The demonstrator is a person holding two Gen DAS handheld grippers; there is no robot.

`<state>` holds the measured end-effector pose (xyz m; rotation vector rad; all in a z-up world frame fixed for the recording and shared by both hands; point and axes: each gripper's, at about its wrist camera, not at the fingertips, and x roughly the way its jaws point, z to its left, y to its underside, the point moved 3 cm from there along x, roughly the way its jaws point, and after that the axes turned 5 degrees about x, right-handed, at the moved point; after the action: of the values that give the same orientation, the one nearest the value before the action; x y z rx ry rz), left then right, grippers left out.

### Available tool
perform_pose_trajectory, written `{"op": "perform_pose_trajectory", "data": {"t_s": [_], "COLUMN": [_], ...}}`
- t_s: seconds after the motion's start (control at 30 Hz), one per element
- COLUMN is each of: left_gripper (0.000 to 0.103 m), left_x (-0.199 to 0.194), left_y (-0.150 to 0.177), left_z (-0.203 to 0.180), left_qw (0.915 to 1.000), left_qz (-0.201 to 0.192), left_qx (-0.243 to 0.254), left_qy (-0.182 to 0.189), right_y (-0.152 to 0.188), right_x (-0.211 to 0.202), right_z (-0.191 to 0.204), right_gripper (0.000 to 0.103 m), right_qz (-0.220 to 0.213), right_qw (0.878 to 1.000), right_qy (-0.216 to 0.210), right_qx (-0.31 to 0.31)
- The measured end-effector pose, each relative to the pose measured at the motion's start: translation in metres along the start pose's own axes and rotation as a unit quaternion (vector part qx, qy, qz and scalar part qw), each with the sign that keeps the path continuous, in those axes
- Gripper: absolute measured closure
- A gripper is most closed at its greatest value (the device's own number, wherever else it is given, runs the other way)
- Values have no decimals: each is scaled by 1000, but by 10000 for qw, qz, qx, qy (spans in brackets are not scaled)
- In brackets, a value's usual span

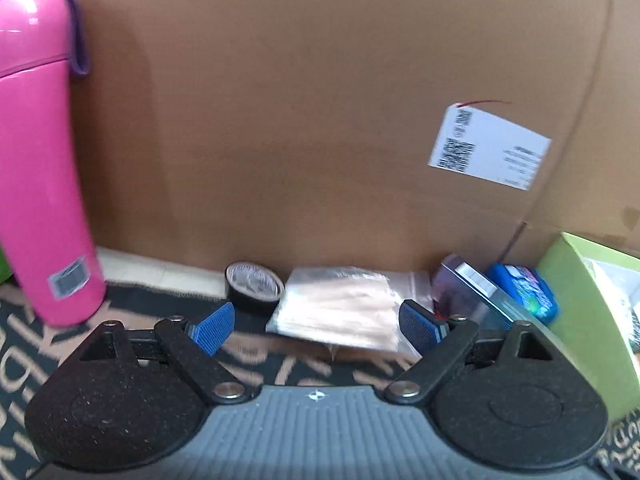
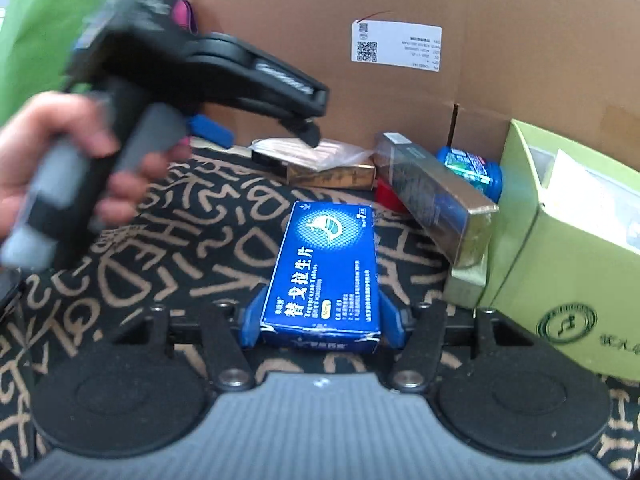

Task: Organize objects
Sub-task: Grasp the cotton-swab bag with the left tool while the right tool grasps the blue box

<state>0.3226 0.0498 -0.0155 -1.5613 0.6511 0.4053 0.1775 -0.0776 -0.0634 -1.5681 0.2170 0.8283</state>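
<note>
My right gripper is shut on a blue medicine box, held flat over the patterned cloth. My left gripper is open and empty, pointing at a clear plastic bag of wooden sticks by the cardboard wall. A black tape roll lies left of the bag. In the right wrist view the left gripper hangs over that bag, which rests on a gold and black box.
A tall pink bottle stands at the left. A shiny long box, a blue tub and an open green box sit at the right. A green bag is at the upper left.
</note>
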Motion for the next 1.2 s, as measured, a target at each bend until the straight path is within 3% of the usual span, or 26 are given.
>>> {"op": "perform_pose_trajectory", "data": {"t_s": [0.1, 0.13, 0.17, 0.27, 0.33, 0.47, 0.57, 0.73, 0.8, 0.83, 0.87, 0.93, 1.07, 1.2], "left_gripper": [12, 19, 37, 66, 77, 91, 93, 93, 82, 62, 35, 18, 17, 15], "left_x": [13, 16, 16, 5, -6, -33, -57, -101, -111, -115, -119, -130, -129, -105], "left_y": [-3, -2, 0, 4, 10, 32, 55, 94, 104, 108, 111, 112, 104, 93], "left_z": [3, 4, 5, 5, 0, -12, -17, -20, -19, -18, -19, -19, -30, -41], "left_qw": [9999, 9998, 9994, 9976, 9973, 9960, 9943, 9903, 9893, 9885, 9880, 9897, 9888, 9798], "left_qz": [105, 138, 149, 157, 187, 242, 395, 661, 749, 810, 840, 662, 199, 244], "left_qx": [-86, -143, -218, -382, -211, 98, 182, 326, 411, 484, 569, 753, 1413, 1963], "left_qy": [7, 95, 233, 553, 682, 860, 973, 1175, 1186, 1180, 1168, 1018, 444, 301], "right_y": [-1, -1, -1, -1, -1, 0, 4, 23, 30, 33, 36, 41, 38, 29], "right_x": [-1, -1, -2, -1, -1, -4, -10, -39, -53, -59, -64, -71, -73, -69], "right_z": [2, 3, 3, 2, 2, 4, 5, 0, -3, -4, -4, -5, -5, -2], "right_gripper": [45, 45, 45, 45, 45, 45, 45, 45, 45, 46, 45, 38, 30, 25], "right_qz": [4, -1, -2, 16, 20, -11, 17, 123, 218, 251, 275, 278, 187, 87], "right_qw": [10000, 10000, 10000, 10000, 10000, 10000, 9999, 9993, 9988, 9987, 9985, 9985, 9992, 9993], "right_qy": [32, 42, 41, -11, -31, 24, -78, -297, -406, -416, -419, -395, -301, -342], "right_qx": [-42, -59, -59, 22, 51, -48, -100, -164, -134, -159, -204, -247, -190, -107]}}
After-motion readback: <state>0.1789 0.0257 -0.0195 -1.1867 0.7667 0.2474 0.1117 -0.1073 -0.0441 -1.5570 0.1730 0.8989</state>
